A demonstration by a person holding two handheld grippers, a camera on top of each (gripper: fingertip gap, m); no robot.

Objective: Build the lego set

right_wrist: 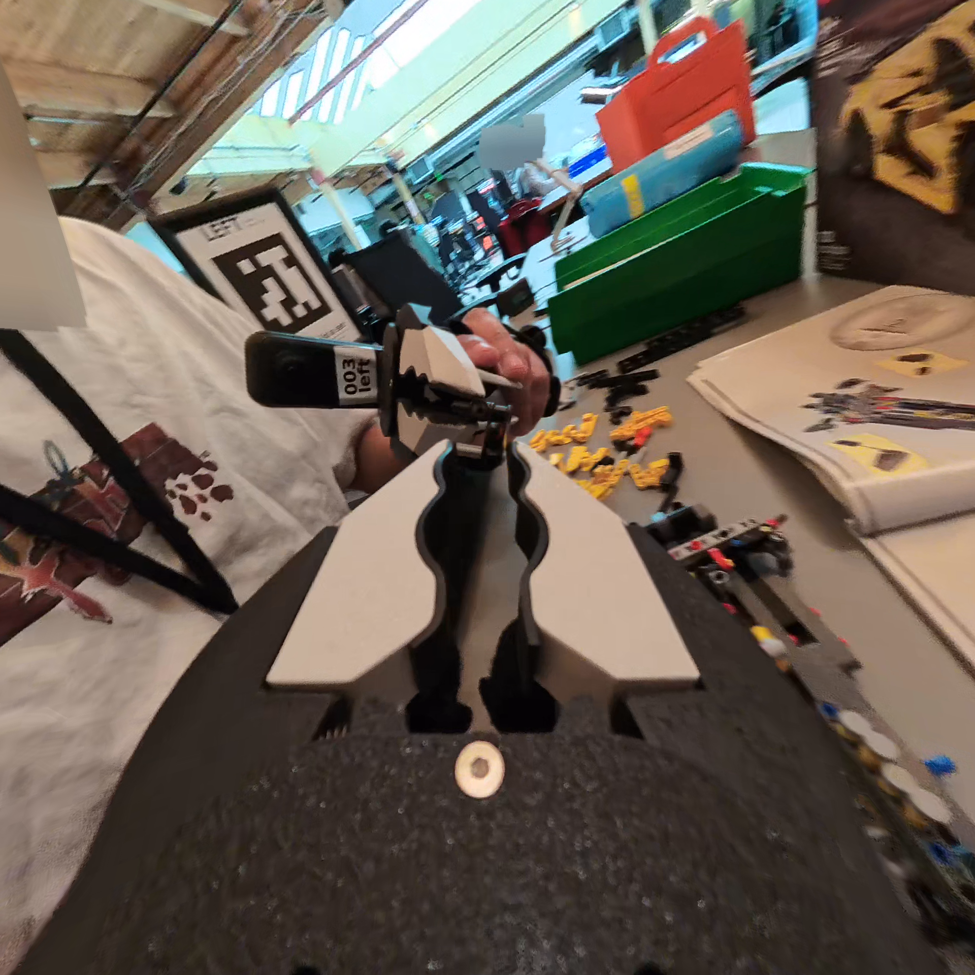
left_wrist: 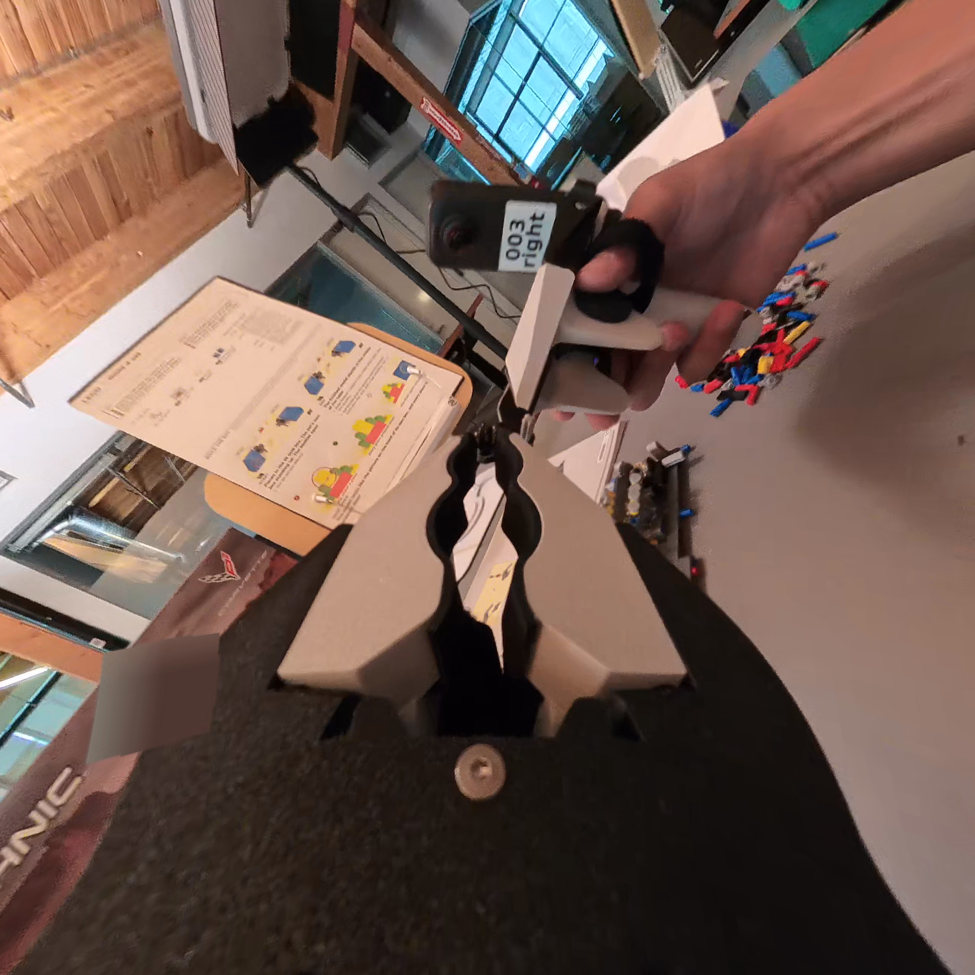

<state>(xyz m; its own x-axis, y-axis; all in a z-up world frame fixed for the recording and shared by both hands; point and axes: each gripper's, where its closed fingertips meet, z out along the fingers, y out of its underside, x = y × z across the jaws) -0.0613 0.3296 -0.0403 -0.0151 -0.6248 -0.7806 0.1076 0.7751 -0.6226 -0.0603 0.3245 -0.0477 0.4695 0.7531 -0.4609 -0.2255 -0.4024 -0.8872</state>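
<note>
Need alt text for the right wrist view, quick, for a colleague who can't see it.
The right gripper and left gripper meet tip to tip above the table, both gripping a small black piece. Yellow pieces and an open instruction booklet lie beyond.

2 hand-held grippers point(left_wrist: 488, 448) point(right_wrist: 477, 451), 1 instruction booklet point(right_wrist: 844, 422), 1 green bin point(right_wrist: 680, 274), 1 orange bag point(right_wrist: 680, 95)

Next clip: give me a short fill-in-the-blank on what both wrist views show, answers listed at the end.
1. The two hand-held grippers meet tip to tip above the table, pinching a small ____ lego piece between them.
2. The loose pile of pieces beyond the right hand-held gripper is mostly ____.
3. The open-topped bin at the back of the table is ____.
4. In the left wrist view, the left hand-held gripper points toward an instruction sheet mounted on a ____ board.

Answers: black; yellow; green; brown
</note>
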